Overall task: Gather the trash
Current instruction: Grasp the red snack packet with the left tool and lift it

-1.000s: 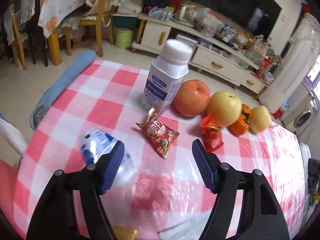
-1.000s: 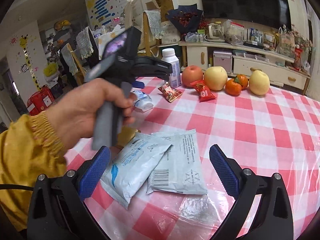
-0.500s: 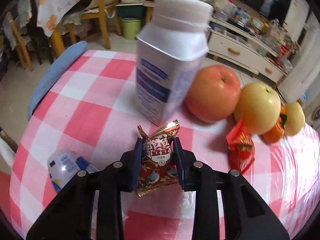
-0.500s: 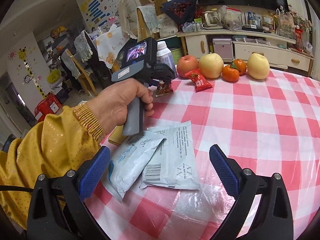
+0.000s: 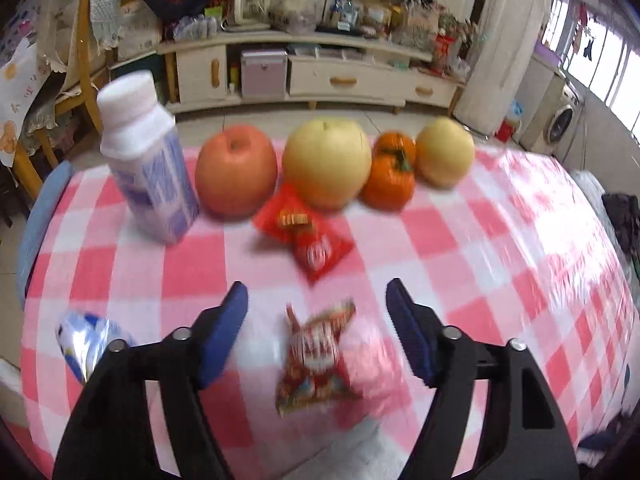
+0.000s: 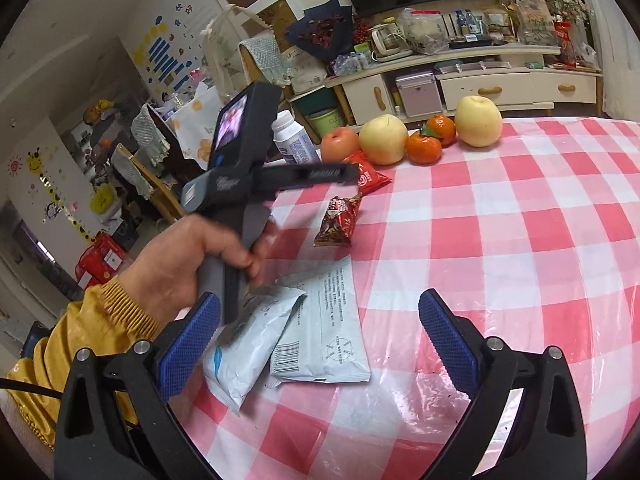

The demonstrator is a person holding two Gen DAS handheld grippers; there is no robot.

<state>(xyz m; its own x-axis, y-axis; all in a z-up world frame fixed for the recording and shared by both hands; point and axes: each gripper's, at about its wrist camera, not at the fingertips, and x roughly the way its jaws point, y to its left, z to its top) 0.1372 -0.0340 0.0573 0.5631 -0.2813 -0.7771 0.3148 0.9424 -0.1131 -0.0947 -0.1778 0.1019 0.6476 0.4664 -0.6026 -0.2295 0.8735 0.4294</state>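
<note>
Released, blurred candy wrapper seemingly between opening left tool.

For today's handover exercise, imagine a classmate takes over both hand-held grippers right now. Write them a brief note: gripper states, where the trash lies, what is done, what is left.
Left hand-held gripper: jaws opening, the red-gold candy wrapper loose between them on the checked table, pads not touching it.
Right hand-held gripper: open, empty, above two grey pouches.
Other trash: red snack packet before the fruit, crumpled blue-white wrapper at the table's left edge.
Done: nothing collected; no bin in view.
Left: all the wrappers. Whether the white bottle is trash is unclear.
</note>
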